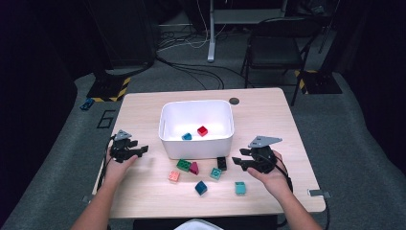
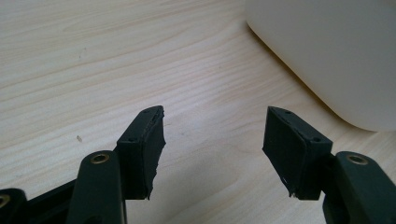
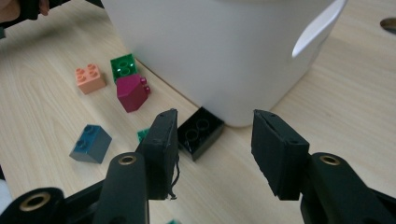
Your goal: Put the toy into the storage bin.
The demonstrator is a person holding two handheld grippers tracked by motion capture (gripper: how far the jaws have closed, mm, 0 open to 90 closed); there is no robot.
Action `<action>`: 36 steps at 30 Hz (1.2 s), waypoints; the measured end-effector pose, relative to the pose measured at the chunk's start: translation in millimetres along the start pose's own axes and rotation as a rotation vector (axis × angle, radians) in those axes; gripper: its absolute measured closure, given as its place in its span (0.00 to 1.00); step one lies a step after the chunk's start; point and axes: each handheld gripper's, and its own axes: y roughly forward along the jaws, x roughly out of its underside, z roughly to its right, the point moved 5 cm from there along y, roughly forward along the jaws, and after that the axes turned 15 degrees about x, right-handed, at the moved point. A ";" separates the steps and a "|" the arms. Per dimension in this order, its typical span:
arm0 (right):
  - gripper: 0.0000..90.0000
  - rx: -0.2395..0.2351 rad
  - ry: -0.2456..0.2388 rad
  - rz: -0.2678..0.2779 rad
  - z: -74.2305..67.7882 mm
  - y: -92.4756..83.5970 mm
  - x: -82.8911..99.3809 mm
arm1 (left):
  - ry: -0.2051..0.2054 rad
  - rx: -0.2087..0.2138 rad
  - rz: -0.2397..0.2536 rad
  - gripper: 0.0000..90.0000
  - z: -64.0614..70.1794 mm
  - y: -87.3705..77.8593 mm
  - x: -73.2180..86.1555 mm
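The right gripper [image 1: 238,163] hangs just beside the black brick [image 3: 201,132], a glossy plastic block with round studs on top that lies against the front wall of the white tub [image 1: 165,143]. Its jaws stand apart with nothing between them; the brick sits beyond the left pad. The tub is smooth matte plastic with rounded corners and a curled rim, and it blocks the way behind the brick. Inside it lie a red brick [image 1: 202,131] and a blue brick [image 1: 186,136]. On the pale wooden table [image 1: 268,115], with fine grain, lie a green brick [image 3: 123,66], a magenta sloped brick [image 3: 132,92], an orange brick [image 3: 89,78] and a dark blue brick [image 3: 90,143]. The left gripper [image 2: 212,140] holds its jaws wide and empty over bare wood near the tub's corner.
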 end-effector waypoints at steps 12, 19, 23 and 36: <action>0.56 -0.008 0.019 -0.016 -1.1 -0.2 25.1 | -0.003 -0.002 -0.003 0.42 0.6 0.1 0.2; 0.55 -0.033 -0.009 -0.024 -6.8 3.1 34.9 | -0.001 -0.003 -0.002 0.42 0.1 -0.2 0.1; 0.54 -0.052 -0.019 -0.038 -11.6 6.2 43.1 | -0.003 -0.004 -0.002 0.42 0.7 -0.1 0.1; 0.47 -0.063 -0.051 -0.113 -25.7 18.0 66.7 | 0.001 -0.006 0.000 0.42 0.8 -0.4 -0.3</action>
